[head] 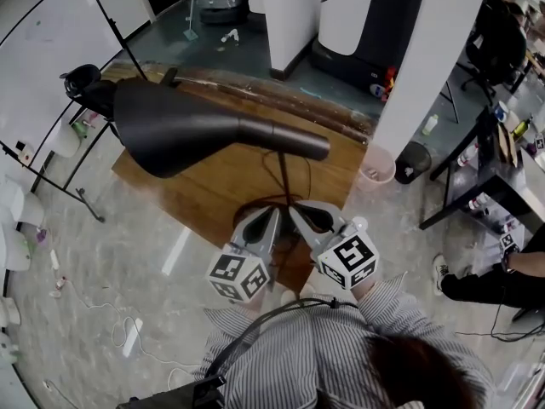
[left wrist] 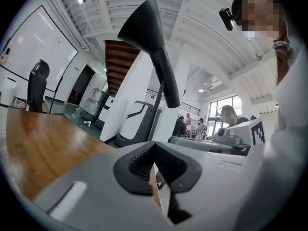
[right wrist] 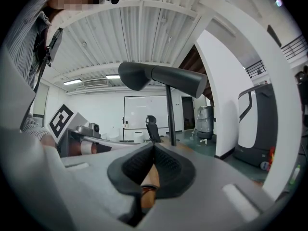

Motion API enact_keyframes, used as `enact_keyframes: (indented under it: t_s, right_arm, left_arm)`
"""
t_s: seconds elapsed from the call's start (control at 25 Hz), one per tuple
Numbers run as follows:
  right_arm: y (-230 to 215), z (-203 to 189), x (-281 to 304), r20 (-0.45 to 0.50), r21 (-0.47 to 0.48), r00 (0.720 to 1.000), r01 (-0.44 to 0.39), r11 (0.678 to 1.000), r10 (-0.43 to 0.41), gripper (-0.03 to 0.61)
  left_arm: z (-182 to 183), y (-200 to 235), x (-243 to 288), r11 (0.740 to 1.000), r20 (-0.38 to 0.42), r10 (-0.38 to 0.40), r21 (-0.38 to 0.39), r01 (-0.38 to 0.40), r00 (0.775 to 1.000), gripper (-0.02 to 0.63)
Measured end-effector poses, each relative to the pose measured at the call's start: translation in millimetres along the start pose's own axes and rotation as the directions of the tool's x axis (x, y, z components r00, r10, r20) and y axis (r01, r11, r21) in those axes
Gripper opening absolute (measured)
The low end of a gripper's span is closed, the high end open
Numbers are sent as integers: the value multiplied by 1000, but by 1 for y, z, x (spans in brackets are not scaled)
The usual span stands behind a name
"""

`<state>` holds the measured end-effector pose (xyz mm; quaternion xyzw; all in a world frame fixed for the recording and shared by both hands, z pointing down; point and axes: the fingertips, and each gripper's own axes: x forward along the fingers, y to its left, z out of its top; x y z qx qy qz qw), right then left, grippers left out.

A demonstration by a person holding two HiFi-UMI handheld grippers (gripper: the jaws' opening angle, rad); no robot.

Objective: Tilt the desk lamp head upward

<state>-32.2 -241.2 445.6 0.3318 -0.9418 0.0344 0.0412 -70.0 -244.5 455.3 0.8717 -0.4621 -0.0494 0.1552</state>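
A black desk lamp stands on a wooden table [head: 204, 190]. Its wide cone-shaped head [head: 170, 126] points left and downward, its neck [head: 285, 139] runs right, and a thin pole [head: 283, 177] drops to the base. Both grippers sit side by side in front of the pole, below the neck and touching nothing. My left gripper [head: 274, 215] is shut and empty. My right gripper [head: 295, 213] is shut too, with only the table showing behind its pads. From the left gripper [left wrist: 154, 146] the lamp head [left wrist: 142, 25] rises overhead. From the right gripper [right wrist: 154, 148] the lamp head [right wrist: 159, 78] hangs above.
A white pillar [head: 426, 66] rises right of the table, with a pale bucket [head: 377, 164] and a black bin [head: 413, 160] at its foot. A black office chair [head: 81, 79] stands far left and a dark desk [head: 502, 186] at right. Cables lie on the floor.
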Motion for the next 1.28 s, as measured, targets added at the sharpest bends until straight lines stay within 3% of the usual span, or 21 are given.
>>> enact_keyframes:
  t_s: [0.52,1.28]
  right_arm:
    - [-2,-7,4,-25,22,1000,4,1000,-4,2]
    - [-8,-18,1,-33,45,999,9,999,-8,2]
  left_arm:
    - [-11,0,6,1000,-51,0,27,1,999,6]
    - [-22,-6,16,999,-57,-37,-36,34,998,6]
